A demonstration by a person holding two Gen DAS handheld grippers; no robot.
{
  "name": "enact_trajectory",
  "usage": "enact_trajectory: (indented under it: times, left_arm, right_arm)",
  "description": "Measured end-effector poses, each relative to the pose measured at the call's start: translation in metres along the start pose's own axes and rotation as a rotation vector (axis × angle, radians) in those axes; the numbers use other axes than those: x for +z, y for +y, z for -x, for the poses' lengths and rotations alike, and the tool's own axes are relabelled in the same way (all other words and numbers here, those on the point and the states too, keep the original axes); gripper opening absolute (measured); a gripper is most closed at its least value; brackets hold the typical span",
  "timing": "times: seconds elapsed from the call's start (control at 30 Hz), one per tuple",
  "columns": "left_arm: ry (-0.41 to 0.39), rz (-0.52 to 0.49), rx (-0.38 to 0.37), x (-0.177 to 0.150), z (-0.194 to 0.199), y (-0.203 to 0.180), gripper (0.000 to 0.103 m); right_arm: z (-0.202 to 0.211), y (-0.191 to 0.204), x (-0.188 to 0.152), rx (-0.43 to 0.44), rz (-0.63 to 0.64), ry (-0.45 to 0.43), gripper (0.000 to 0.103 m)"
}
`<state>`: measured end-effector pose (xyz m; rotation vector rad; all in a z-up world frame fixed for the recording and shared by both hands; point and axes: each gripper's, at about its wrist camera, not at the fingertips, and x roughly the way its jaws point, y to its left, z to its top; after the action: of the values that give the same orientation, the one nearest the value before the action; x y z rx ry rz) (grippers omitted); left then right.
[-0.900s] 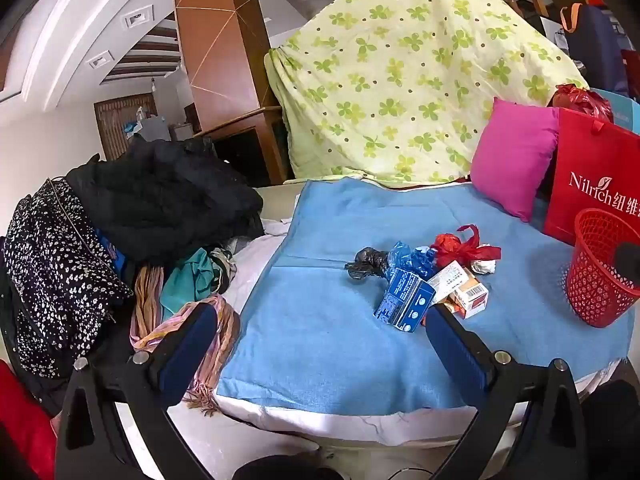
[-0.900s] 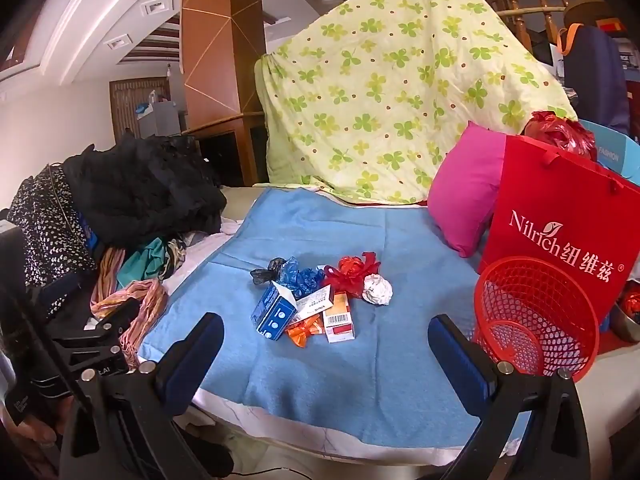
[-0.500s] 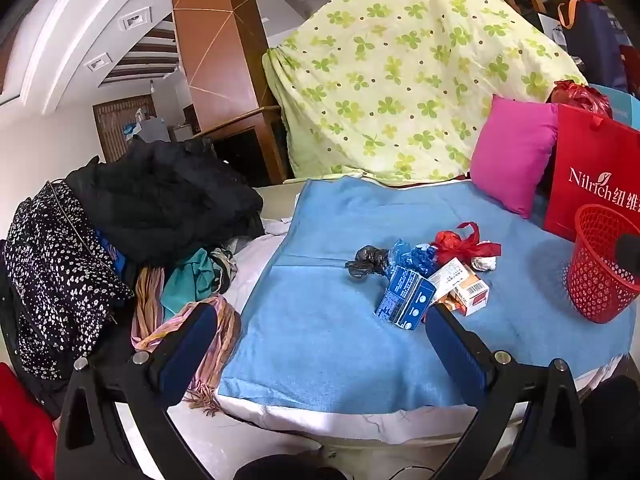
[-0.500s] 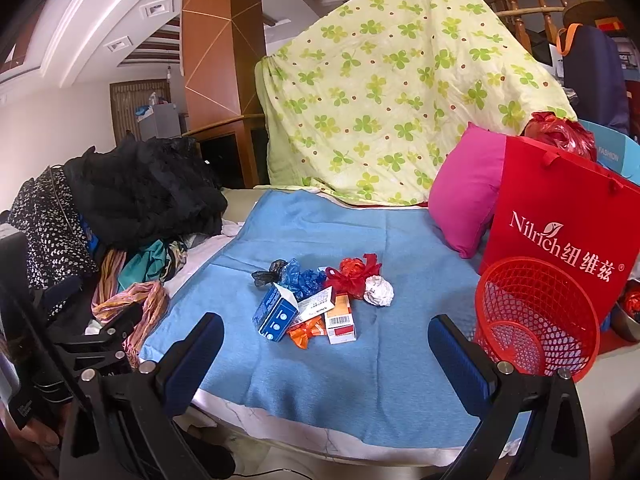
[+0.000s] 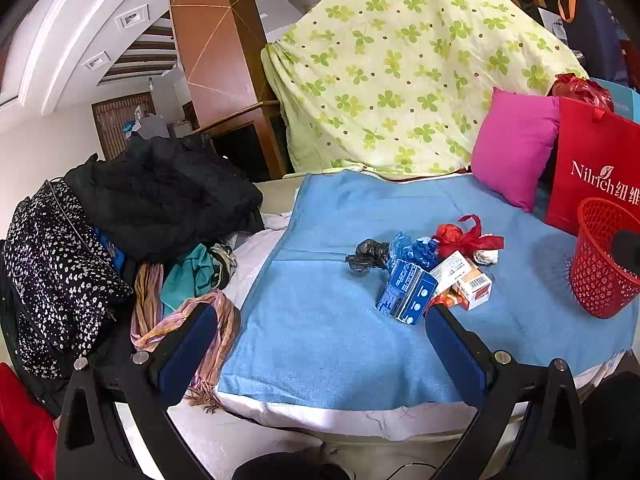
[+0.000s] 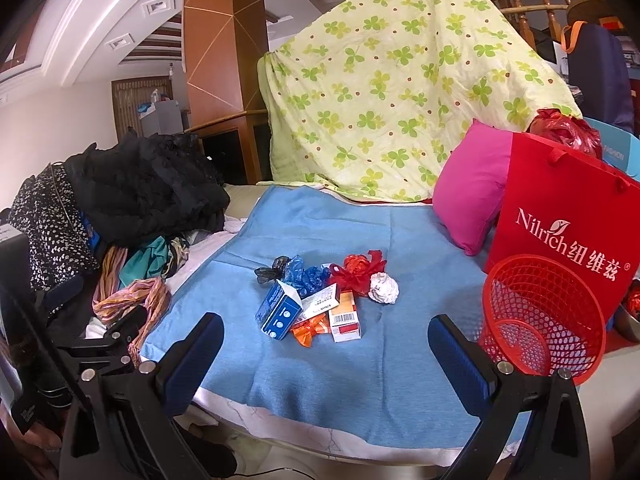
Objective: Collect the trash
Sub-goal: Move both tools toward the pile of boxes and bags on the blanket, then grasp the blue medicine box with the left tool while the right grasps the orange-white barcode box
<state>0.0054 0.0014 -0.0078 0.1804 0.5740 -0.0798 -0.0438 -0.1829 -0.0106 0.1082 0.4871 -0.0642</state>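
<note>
A small heap of trash lies mid-way on the blue blanket (image 6: 320,364): a blue carton (image 6: 280,312) (image 5: 404,292), a white and orange box (image 6: 345,318) (image 5: 472,284), an orange wrapper (image 6: 310,328), a red plastic bag (image 6: 358,270) (image 5: 460,236), a blue bag (image 6: 306,274), a black bag (image 5: 366,256) and a crumpled paper ball (image 6: 384,288). A red mesh basket (image 6: 544,312) (image 5: 604,256) stands to the right. My left gripper (image 5: 320,320) and right gripper (image 6: 326,330) both hang open, short of the heap, holding nothing.
A pile of clothes and scarves (image 5: 120,232) covers the left side. A pink cushion (image 6: 472,192), a red paper bag (image 6: 568,224) and a green-patterned quilt (image 6: 400,92) stand behind. The other gripper's black frame (image 6: 100,344) shows low left in the right wrist view.
Both views have shifted only slightly; the trash heap and basket lie as before, and both grippers stay wide open.
</note>
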Motion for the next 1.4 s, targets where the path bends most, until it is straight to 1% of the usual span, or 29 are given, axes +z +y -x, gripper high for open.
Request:
enact_trajectory:
  times: [0.03,0.1,0.17,0.23,0.3,0.47,0.57,0.6,0.7,0.73,0.77,0.8,0.83,0.87,0.9,0.93,0.97,1.0,1.03,1.13,1.2,1.27,1.4]
  left_arm:
    - [0.001,-0.001,0.001,0.000,-0.001,0.000,0.103]
    - [0.031,0.009,-0.011,0.003,-0.002,-0.001,0.103]
    - [0.026,0.009,-0.009,0.004,-0.002,-0.002,0.103]
    - [0.001,0.004,0.001,0.002,-0.004,-0.003,0.103]
    - [0.006,0.003,0.001,0.003,-0.006,-0.004,0.103]
    - [0.005,-0.002,0.007,0.002,-0.014,-0.006,0.103]
    - [0.011,0.001,-0.010,0.000,-0.026,-0.006,0.103]
    - [0.011,0.004,-0.020,-0.001,-0.031,-0.006,0.103]
    - [0.031,0.019,-0.082,-0.007,-0.060,-0.006,0.103]
    - [0.041,0.025,-0.103,-0.010,-0.069,-0.006,0.103]
    - [0.067,0.035,-0.135,-0.013,-0.085,-0.006,0.103]
    - [0.082,0.047,-0.163,-0.016,-0.097,-0.006,0.103]
    - [0.094,0.061,-0.193,-0.017,-0.109,-0.008,0.103]
    - [0.103,0.069,-0.220,-0.018,-0.119,-0.009,0.103]
    - [0.120,0.050,-0.229,-0.021,-0.130,-0.010,0.103]
    - [0.145,0.026,-0.236,-0.023,-0.141,-0.012,0.103]
    - [0.154,0.019,-0.259,-0.024,-0.150,-0.015,0.103]
    - [0.172,-0.008,-0.270,-0.027,-0.159,-0.015,0.103]
    - [0.178,-0.023,-0.293,-0.027,-0.167,-0.017,0.103]
    - [0.185,-0.071,-0.345,-0.022,-0.192,-0.024,0.103]
    - [0.184,-0.102,-0.355,-0.019,-0.210,-0.030,0.103]
    - [0.196,-0.119,-0.380,-0.014,-0.228,-0.035,0.103]
    - [0.202,-0.136,-0.384,-0.008,-0.259,-0.042,0.103]
  right_arm:
    - [-0.003,-0.002,-0.001,0.001,0.000,0.009,0.103]
    - [-0.005,-0.003,-0.002,0.007,-0.004,0.006,0.103]
    - [-0.007,-0.003,-0.001,0.006,-0.002,0.010,0.103]
    - [-0.008,-0.003,-0.001,0.014,-0.013,0.009,0.103]
    - [-0.008,-0.003,-0.001,0.026,-0.040,0.022,0.103]
    - [-0.022,-0.003,0.002,0.025,-0.042,0.069,0.103]
    - [-0.035,-0.006,0.001,0.038,-0.054,0.101,0.103]
    - [-0.042,-0.009,-0.001,0.031,-0.031,0.091,0.103]
    - [-0.067,-0.016,-0.007,0.067,-0.041,0.114,0.103]
    - [-0.073,-0.016,-0.009,0.087,-0.062,0.104,0.103]
    - [-0.087,-0.018,-0.013,0.097,-0.069,0.122,0.103]
    - [-0.096,-0.018,-0.015,0.115,-0.083,0.112,0.100]
    - [-0.111,-0.020,-0.018,0.127,-0.077,0.127,0.093]
    - [-0.125,-0.020,-0.021,0.136,-0.070,0.143,0.089]
    - [-0.139,-0.017,-0.021,0.158,-0.085,0.147,0.082]
    - [-0.152,-0.021,-0.025,0.134,-0.047,0.182,0.077]
    - [-0.165,-0.024,-0.028,0.137,-0.043,0.207,0.075]
    - [-0.183,-0.027,-0.031,0.156,-0.057,0.236,0.075]
    - [-0.192,-0.032,-0.034,0.155,-0.058,0.264,0.075]
    - [-0.225,-0.039,-0.036,0.161,-0.077,0.290,0.075]
    - [-0.243,-0.042,-0.038,0.179,-0.082,0.315,0.075]
    - [-0.256,-0.041,-0.039,0.162,-0.066,0.334,0.075]
    - [-0.278,-0.040,-0.038,0.145,-0.064,0.358,0.075]
